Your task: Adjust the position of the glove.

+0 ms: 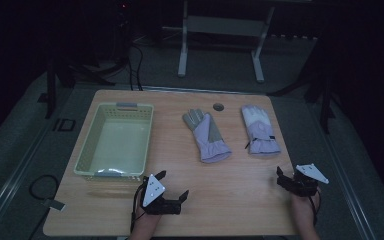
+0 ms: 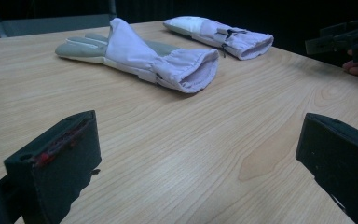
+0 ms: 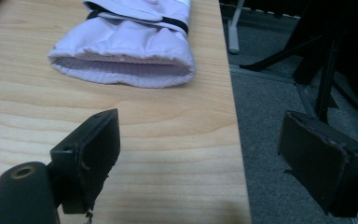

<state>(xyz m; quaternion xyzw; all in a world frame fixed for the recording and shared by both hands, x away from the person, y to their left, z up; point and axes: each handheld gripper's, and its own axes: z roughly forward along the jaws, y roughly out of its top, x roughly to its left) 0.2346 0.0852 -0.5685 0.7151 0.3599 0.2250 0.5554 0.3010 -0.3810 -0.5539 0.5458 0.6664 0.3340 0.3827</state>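
I'm holding my left hand-held gripper [image 1: 172, 184] low over the table [image 1: 230, 200], just in front of the basket's [image 1: 115, 140] near right corner, and its jaws are standing wide apart with nothing between them, only bare wood showing in the gap. My right hand-held gripper [image 1: 286, 181] is hovering at the table's right edge, also spread wide and gripping nothing; one jaw is over the wood, the other is hanging out past the edge above the grey floor [image 3: 270, 140]. The left glove [image 1: 207, 136] is lying flat to the right of the basket, cuff toward me. The right glove [image 1: 260, 131] is lying farther right of the basket, its open cuff just ahead of my right hand-held gripper, not touching it.
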